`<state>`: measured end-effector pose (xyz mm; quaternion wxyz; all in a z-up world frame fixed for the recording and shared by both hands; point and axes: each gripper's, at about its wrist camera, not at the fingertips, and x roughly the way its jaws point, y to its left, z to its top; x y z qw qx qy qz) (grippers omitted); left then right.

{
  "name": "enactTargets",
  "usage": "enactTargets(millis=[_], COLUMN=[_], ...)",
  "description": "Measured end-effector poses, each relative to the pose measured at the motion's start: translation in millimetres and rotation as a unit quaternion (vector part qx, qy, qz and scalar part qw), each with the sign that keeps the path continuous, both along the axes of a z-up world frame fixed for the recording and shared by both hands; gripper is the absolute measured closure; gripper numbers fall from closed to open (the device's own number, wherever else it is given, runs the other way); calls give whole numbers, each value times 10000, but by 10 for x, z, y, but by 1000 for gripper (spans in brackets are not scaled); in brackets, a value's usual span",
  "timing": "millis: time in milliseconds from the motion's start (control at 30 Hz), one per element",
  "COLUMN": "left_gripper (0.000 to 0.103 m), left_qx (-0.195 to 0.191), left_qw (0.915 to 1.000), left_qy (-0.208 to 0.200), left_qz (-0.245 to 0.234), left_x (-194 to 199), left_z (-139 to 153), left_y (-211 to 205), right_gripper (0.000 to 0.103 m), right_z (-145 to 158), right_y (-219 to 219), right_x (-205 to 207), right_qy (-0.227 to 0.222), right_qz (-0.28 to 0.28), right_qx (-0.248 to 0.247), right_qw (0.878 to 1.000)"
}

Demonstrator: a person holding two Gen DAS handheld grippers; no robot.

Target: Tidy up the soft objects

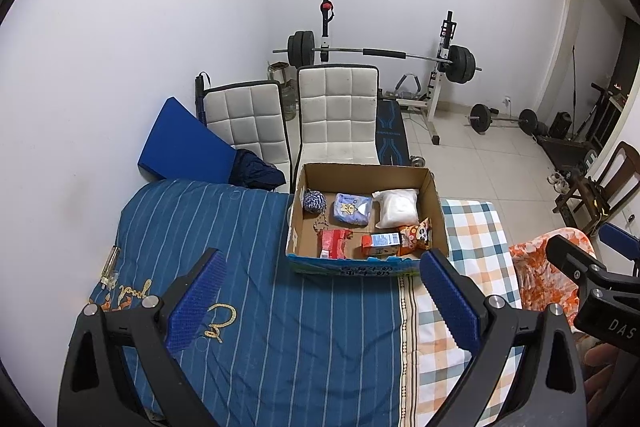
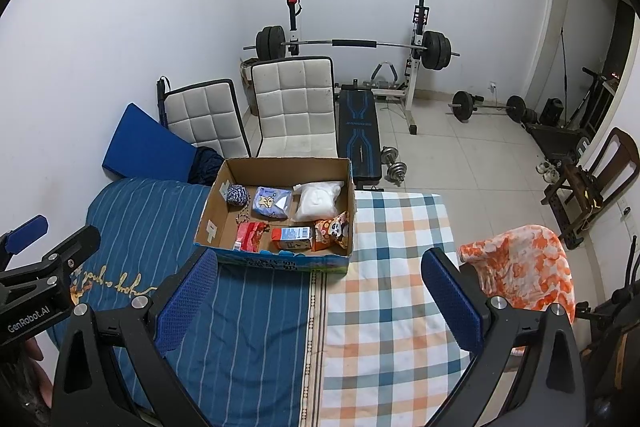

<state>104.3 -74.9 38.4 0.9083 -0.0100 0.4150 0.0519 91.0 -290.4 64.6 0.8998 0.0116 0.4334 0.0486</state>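
1. An open brown cardboard box (image 1: 428, 195) with a blue printed front sits on the bed, across the seam between a dark blue striped quilt (image 1: 280, 327) and a plaid blue-and-orange sheet (image 2: 392, 291).
2. Along the box's far side lie a blue-and-white yarn ball (image 1: 314, 201), a pale blue soft tissue pack (image 1: 352, 209) and a clear bag of white stuffing (image 1: 397, 209).
3. Along its near side lie a red packet (image 1: 333, 244), an orange-and-blue carton (image 1: 380, 245) and an orange panda-print snack bag (image 1: 416, 235), the carton touching the snack bag.
4. The left gripper (image 1: 320, 303) hovers above the quilt on the near side of the box, its blue-padded jaws spread wide with nothing between them.
5. The right gripper (image 2: 320, 303) hangs over the quilt-sheet seam, jaws likewise spread wide and holding nothing.
6. An orange-and-white floral cloth (image 2: 524, 279) lies bunched at the sheet's right edge, just beside the right gripper's outer finger.
7. Beyond the bed stand two white quilted chairs (image 1: 336, 111), a blue foam pad (image 1: 180, 143) leaning on the wall, and a barbell rack (image 1: 380, 55).
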Motion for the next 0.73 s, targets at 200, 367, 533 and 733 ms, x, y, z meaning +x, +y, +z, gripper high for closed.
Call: enactTargets(millis=[200, 367, 533, 733], left_gripper=[3, 3, 3, 3], left_qx=[9, 32, 45, 75], left_qw=[10000, 10000, 10000, 9999], left_qy=[-6, -16, -7, -33], left_qz=[14, 24, 24, 85], left_x=[-3, -21, -18, -41], left_z=[1, 7, 8, -12], left_y=[-5, 4, 2, 35], right_gripper=[0, 0, 0, 0], right_z=[-1, 17, 8, 36], right_y=[1, -1, 2, -15], right_x=[1, 2, 1, 21], right_qy=[2, -2, 3, 14], right_qz=[-1, 16, 15, 17], right_qx=[1, -1, 14, 36], right_qw=[10000, 10000, 10000, 10000])
